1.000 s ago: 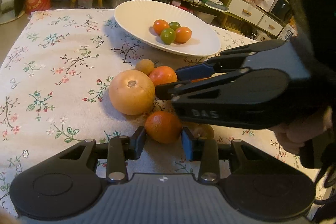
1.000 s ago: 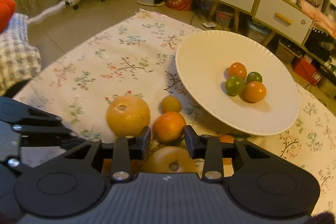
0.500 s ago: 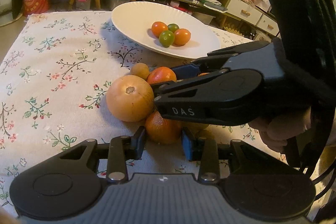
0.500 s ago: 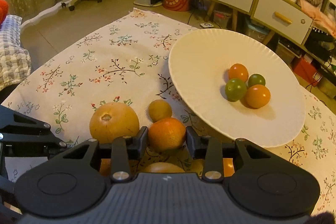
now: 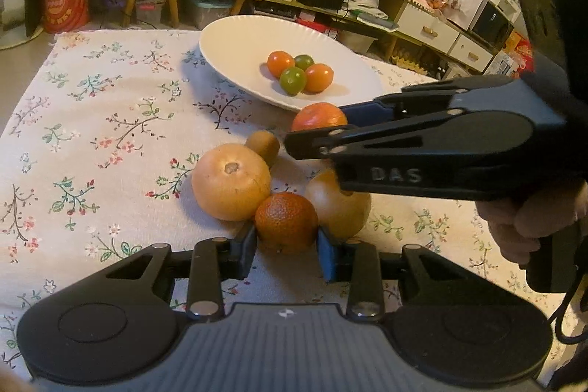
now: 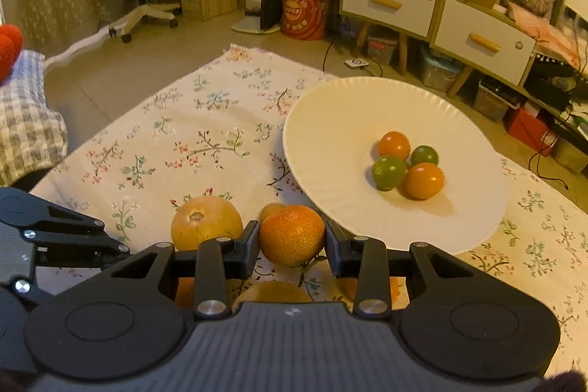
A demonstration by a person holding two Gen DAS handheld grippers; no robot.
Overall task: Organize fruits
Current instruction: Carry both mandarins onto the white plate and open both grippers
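Two grippers, each with an orange between its fingers, beside a white plate.

Left wrist view: the left gripper (image 5: 286, 247) has its fingers pinching a dark orange (image 5: 286, 222) that rests on the floral tablecloth (image 5: 92, 120); a large yellow fruit (image 5: 230, 182) touches it on the left, a second yellow fruit (image 5: 330, 204) on the right; a small brown fruit (image 5: 263, 144) lies behind; the right gripper (image 5: 316, 135) reaches in from the right, holding a bright orange (image 5: 318, 116) near the white plate (image 5: 235, 43). Right wrist view: the right gripper (image 6: 291, 247) grips the bright orange (image 6: 291, 234) on both sides, just beside the plate's (image 6: 330, 105) near rim; four small fruits (image 6: 406, 164), two orange and two green, sit clustered in the plate; the large yellow fruit (image 6: 205, 222) lies to the left.
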